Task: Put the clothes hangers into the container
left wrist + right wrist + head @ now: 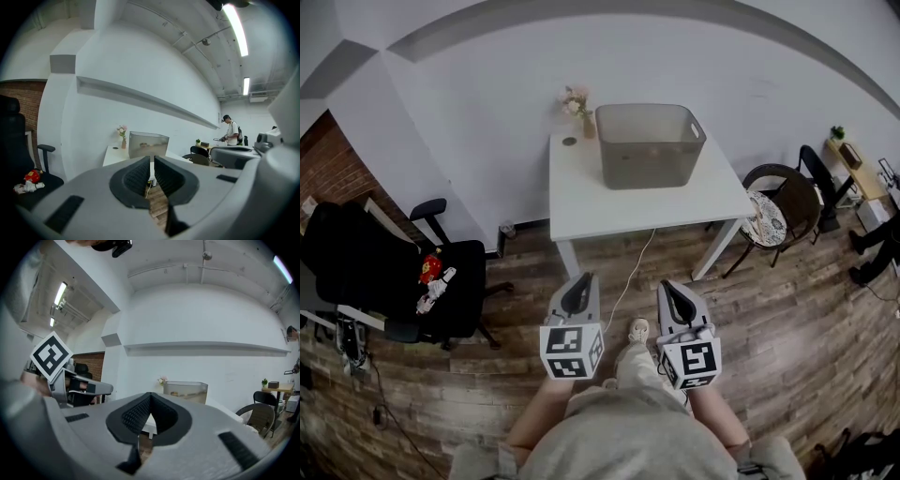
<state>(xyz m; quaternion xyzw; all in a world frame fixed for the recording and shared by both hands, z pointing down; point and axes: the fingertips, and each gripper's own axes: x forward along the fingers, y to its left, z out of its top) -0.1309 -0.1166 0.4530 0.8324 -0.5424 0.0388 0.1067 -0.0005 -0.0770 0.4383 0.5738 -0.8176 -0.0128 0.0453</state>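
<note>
Markings that can be read are limited to the black-and-white square patterns on the marker cube (572, 352) of the left gripper (581, 281) and on that of the right gripper (668, 286); these are coded squares, not letters. The translucent grey rectangular plastic container (647, 164) stands upright, open side up, on the white square table (581, 202), at the table's far side near the white wall (487, 94). Its long axis runs left to right in the head view, parallel to the wall, and a handle cut-out shows in its right end wall. No view lets the clothes hangers be identified: only a faint brownish shape shows through the container's wall in both gripper views, too blurred to name. A small vase of pale flowers (578, 108) stands just beside the container's left end; a small dark round item (570, 142) near it is too small to identify. Both grippers are held side by side in front of the person (619, 441), well apart from the table and pointing toward it. The left gripper's jaws are drawn together with only a thin slit between the ribbed pads and nothing in it. The right gripper's jaws meet at the tips and likewise grip nothing. A black office chair (384, 272) at left carries small red and white items (433, 279) that cannot be identified.
</note>
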